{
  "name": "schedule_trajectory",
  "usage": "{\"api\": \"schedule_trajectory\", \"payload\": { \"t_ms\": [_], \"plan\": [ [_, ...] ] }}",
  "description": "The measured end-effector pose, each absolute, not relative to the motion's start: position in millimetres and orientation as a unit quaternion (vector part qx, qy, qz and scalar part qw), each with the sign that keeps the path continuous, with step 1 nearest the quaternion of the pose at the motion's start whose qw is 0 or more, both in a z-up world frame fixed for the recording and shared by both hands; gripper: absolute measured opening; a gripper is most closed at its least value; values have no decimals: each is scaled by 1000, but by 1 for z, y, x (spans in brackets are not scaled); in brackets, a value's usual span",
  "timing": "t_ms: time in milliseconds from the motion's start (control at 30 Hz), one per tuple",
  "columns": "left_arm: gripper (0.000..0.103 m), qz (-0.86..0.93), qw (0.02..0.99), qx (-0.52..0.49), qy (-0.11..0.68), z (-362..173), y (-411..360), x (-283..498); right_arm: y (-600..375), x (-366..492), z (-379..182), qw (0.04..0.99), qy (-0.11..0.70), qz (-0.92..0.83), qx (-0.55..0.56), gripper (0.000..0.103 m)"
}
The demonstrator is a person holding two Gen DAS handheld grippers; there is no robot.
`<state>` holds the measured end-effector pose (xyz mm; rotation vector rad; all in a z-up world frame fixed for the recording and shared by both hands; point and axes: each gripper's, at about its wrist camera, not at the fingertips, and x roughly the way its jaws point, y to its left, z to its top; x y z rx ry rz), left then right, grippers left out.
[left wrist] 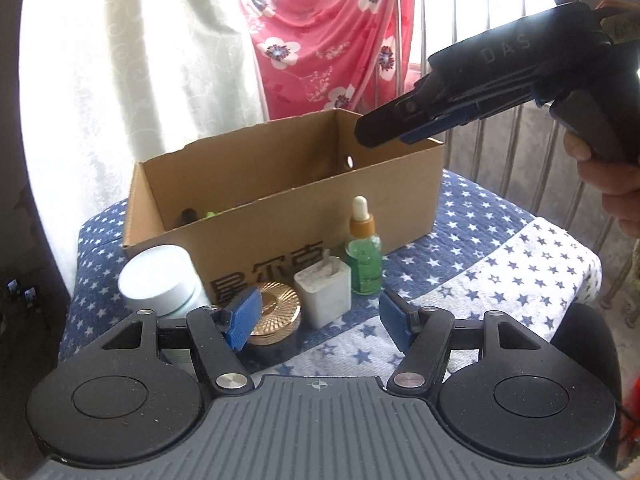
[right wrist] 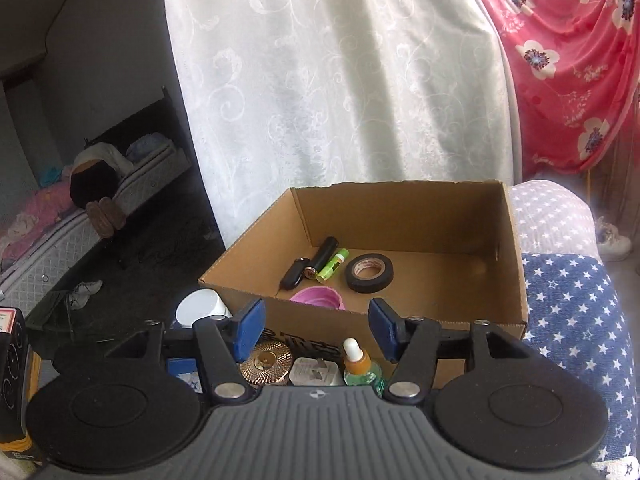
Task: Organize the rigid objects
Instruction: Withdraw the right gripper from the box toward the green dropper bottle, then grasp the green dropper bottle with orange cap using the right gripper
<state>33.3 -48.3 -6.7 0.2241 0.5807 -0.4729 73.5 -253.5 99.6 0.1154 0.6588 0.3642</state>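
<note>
Left wrist view: left claw is spread and empty, low in front of the box, lined up on the white case, probably next to go. Dropper bottle stands upright beside it against the box. Right wrist view: right claw is spread, empty, above the box's near wall; inside, tape lies flat.

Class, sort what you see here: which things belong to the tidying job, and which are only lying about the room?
Part of the job:
cardboard box
dropper bottle
white jar
gold lid
white plug
tape roll
batteries
left gripper
right gripper

Just lying about:
white curtain
pink flowered cloth
bed
</note>
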Motion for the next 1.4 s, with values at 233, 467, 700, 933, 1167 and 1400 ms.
{"api": "schedule_trajectory", "payload": {
  "t_ms": [233,467,700,933,1167,1400],
  "plan": [
    [63,-209,936,129,251,-22,-91,40,-259,77,67,921,343,175,59,50],
    [56,-195,940,155,232,-27,-106,51,-262,88,46,913,364,176,60,36],
    [36,-194,935,168,243,-33,-117,64,-266,100,30,906,380,173,69,29],
    [29,-200,931,165,257,-36,-122,74,-271,102,29,906,378,173,79,24],
    [20,-206,930,162,257,-31,-123,65,-273,93,35,908,380,161,78,23],
    [18,-207,939,159,225,-1,-120,43,-267,70,69,917,358,163,64,23]
  ]
}}
